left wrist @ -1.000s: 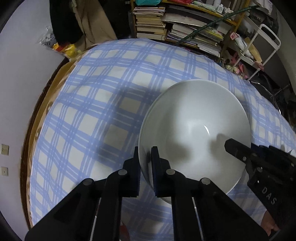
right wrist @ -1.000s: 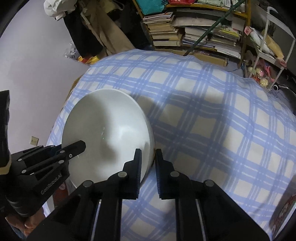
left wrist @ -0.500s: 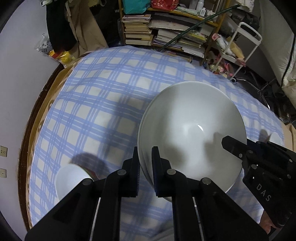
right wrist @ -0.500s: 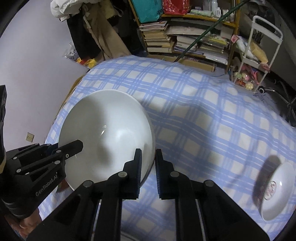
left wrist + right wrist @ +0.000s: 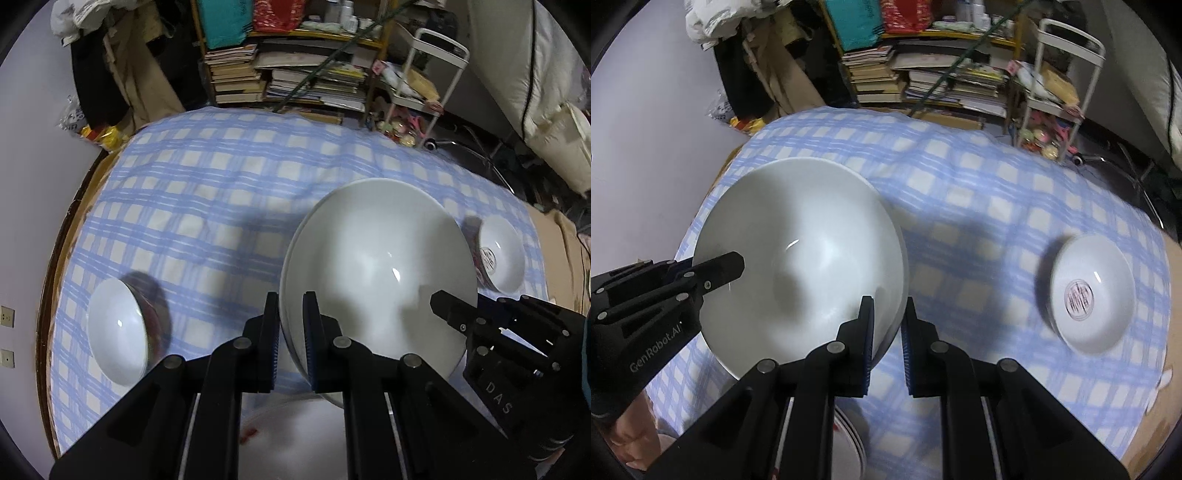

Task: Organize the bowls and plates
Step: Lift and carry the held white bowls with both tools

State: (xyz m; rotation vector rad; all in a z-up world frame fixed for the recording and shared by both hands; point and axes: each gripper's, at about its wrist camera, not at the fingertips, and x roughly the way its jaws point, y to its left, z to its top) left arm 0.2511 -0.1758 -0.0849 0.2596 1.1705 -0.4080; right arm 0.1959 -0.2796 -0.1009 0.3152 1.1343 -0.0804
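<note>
Above the checked tablecloth, both hand-held grippers, left and right, pinch opposite rims of the large white bowl, sharing its weight.

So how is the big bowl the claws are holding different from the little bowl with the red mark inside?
The big white bowl is wider and plain inside; the small bowl has a red stamp at its bottom. The big white bowl is held up, pinched at opposite rims by the left claw and right claw; the small bowl sits alone on the checked tablecloth. Both are white and round.
</note>
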